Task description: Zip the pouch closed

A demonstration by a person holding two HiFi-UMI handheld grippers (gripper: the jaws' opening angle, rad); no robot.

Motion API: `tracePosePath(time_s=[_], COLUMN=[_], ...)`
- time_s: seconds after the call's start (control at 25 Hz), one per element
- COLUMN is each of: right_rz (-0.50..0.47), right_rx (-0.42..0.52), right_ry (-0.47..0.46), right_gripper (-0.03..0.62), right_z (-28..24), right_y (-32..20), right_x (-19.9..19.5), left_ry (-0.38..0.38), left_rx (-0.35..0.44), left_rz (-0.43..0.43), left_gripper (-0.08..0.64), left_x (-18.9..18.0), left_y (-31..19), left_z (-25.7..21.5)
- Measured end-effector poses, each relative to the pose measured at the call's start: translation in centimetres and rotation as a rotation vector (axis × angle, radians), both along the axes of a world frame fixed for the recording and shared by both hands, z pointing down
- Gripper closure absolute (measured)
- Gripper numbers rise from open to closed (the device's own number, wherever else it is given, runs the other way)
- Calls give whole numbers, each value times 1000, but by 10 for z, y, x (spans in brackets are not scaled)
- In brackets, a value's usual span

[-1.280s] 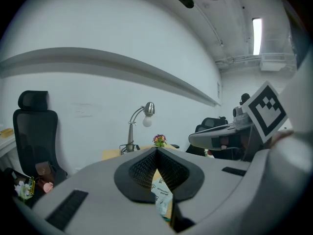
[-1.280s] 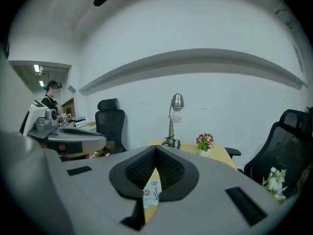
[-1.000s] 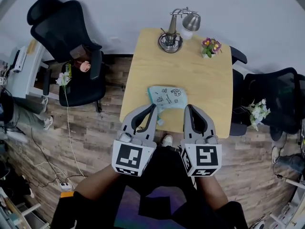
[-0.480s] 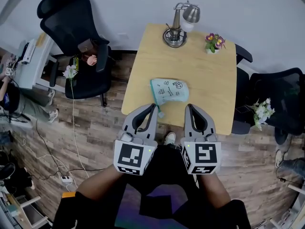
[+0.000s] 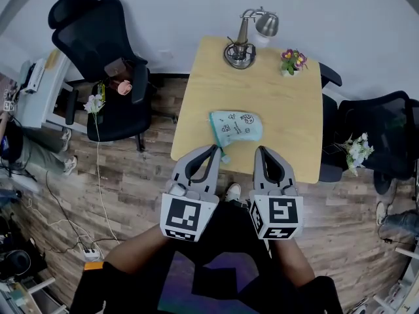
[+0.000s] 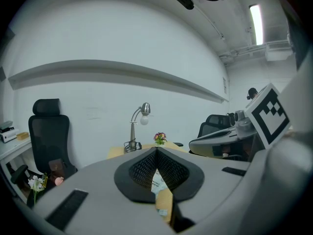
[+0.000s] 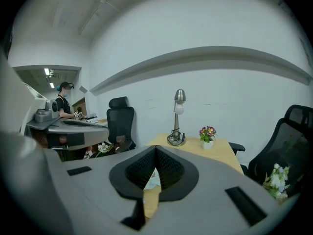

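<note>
We hold the left gripper [image 5: 213,149] and right gripper [image 5: 260,150] side by side at the table's [image 5: 281,103] near edge, both clamped shut with nothing in them. The pouch [image 5: 237,125] lies flat just past their tips.

We see bare table [image 5: 288,129] mid-frame around the pouch [image 5: 236,125], open from its lower edge. Lamp [image 5: 243,44] and flower pot [image 5: 292,62] block the top edge; left chair [image 5: 98,51] and right chair [image 5: 376,133] flank the sides.
</note>
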State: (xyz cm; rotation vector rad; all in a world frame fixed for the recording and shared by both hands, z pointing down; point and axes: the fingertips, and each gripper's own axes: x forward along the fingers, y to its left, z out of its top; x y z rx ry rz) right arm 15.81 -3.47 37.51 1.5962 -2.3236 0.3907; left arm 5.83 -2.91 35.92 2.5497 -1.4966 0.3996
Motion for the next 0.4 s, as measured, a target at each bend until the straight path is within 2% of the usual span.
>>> tracePosePath(time_s=[0.4], right_rz=[22], right_rx=[3], right_ry=[6], right_gripper=[578], right_z=[-1], right_y=[1], right_x=[-14], left_ry=[7], left_rx=[16], left_rz=[25], left_gripper=[552], left_x=[-13], left_y=[-2], left_z=[-4])
